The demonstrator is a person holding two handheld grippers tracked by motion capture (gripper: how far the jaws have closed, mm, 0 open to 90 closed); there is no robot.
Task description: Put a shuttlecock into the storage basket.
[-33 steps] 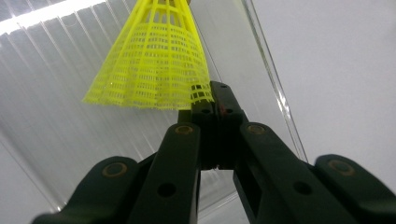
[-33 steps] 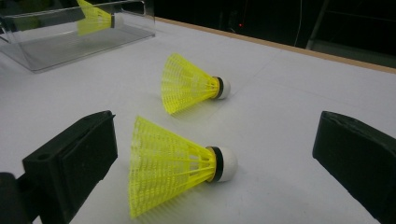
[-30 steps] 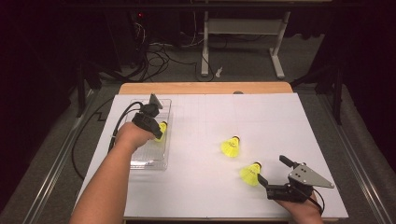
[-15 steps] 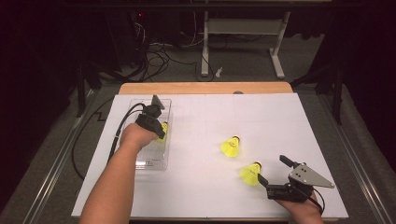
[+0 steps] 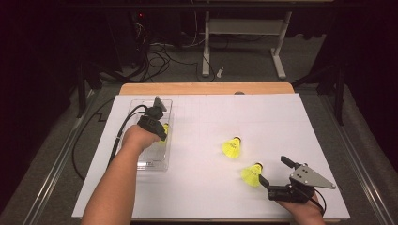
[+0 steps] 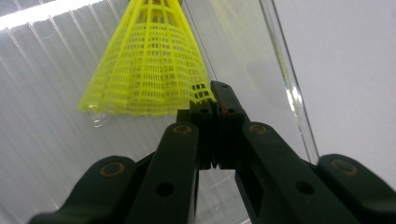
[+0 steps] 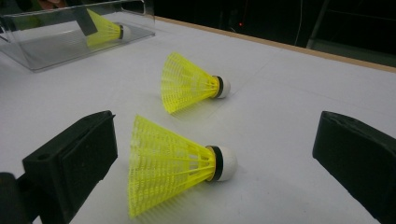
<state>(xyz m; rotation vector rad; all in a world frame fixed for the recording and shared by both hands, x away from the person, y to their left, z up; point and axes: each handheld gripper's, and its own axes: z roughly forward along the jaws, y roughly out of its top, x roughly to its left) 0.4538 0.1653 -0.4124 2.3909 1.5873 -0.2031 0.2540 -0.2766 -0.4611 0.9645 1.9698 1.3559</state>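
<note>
Shuttlecock, yellow, sits inside the clear plastic box at the left of the white-covered bench, seen from the high view, right under the person's left hand. The left gripper reaches down into the box at that shuttlecock, its cable trailing off over the bench's left edge. Two more yellow shuttlecocks lie out on the sheet, well apart from the box: the middle shuttlecock near the centre and the near shuttlecock closer to the person. The right gripper rests low at the bench's near right corner, its fingers spread wide, the near shuttlecock just beside their tips.

In the left gripper view the fingers are pressed together and pinch the rim of the shuttlecock's mesh skirt at its lower right corner. The skirt fans upward against the ribbed floor of the box, whose clear wall runs along the right, with the white sheet beyond it.

In the right gripper view the two fingers stand far apart, touching nothing. The near shuttlecock lies on its side between them, white cork pointing right. The middle shuttlecock lies beyond it the same way. At top left the box holds the gripped shuttlecock.
</note>
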